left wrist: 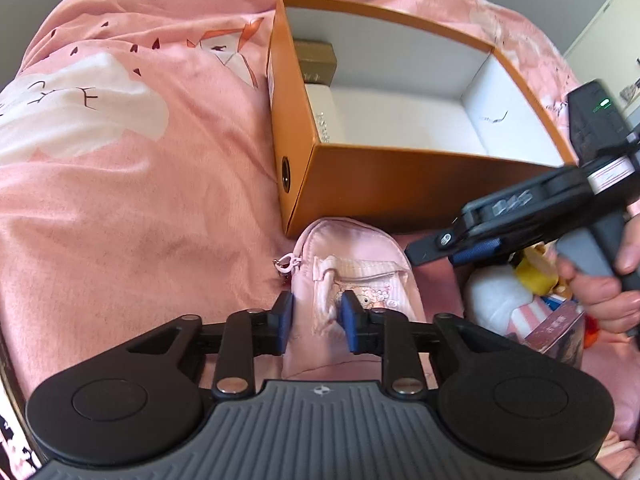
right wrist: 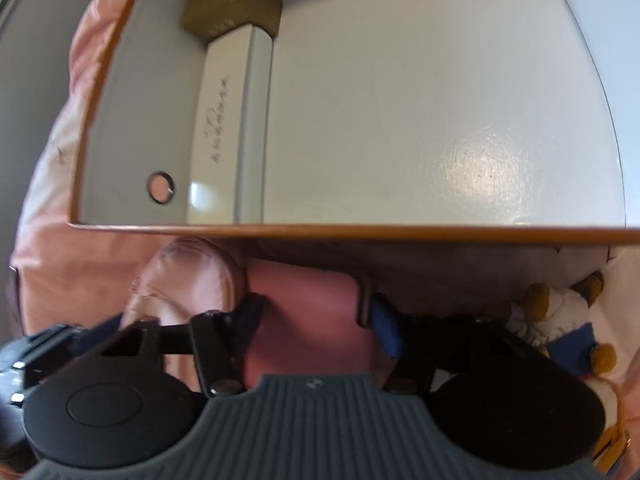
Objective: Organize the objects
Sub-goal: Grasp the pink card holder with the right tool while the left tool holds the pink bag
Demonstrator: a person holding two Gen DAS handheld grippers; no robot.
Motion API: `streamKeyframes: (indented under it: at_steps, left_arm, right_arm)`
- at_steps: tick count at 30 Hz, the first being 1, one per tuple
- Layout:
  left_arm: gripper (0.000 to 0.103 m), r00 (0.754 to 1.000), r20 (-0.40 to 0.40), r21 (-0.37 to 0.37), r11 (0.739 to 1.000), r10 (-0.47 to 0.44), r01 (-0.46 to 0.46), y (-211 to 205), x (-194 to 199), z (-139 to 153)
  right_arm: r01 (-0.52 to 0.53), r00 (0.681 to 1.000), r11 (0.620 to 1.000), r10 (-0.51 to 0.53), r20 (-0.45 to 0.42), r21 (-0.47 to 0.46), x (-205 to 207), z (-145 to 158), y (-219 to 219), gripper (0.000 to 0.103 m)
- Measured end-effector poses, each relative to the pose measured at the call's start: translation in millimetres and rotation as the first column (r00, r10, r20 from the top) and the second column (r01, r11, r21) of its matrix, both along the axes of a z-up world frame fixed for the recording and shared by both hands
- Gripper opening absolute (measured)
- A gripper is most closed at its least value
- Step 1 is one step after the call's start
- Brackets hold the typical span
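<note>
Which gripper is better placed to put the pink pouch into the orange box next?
Left. The left gripper already has its pads on either side of the pink pouch, just in front of the orange box. The right gripper is open with only bedding between its fingers.

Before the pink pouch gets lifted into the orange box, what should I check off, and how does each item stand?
1. Left gripper jaws closed on the pouch: ok.
2. Grip secure for lifting: cannot tell.
3. Floor space in the box beside the white carton: ok.
4. Right gripper open, holding nothing: ok.
5. Right gripper out of the lift path: not ok, it sits between pouch and box.
</note>
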State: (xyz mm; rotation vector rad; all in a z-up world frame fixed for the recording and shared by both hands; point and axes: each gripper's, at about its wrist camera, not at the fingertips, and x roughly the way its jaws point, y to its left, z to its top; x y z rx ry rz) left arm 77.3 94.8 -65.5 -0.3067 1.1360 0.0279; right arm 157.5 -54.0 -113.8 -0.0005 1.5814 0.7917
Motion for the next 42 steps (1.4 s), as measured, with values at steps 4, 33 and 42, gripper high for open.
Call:
streamKeyframes:
  at_steps: [4,33,42]
  left_arm:
    - [0.039,0.999,-0.037,-0.024,1.0,0.002,-0.003,1,4,-12]
    - [0.023,0.998,0.008,0.011,0.998,0.059,-0.059,12,-8,-1]
    - [0.023,0.999,0.01,0.022,0.998,0.051,-0.052,10,-7,-1]
  right_arm:
    - [0.029,0.998,0.997,-0.025,-0.049,0.076,-2,3,-4,0.06]
    - [-0.13,0.99,0.979,0.118,-0.082,-0.155,4,-36,14,0.073]
    - [-0.001,1.0,0.999,0.001,-0.007,-0.045,5,-11,-16,0.032]
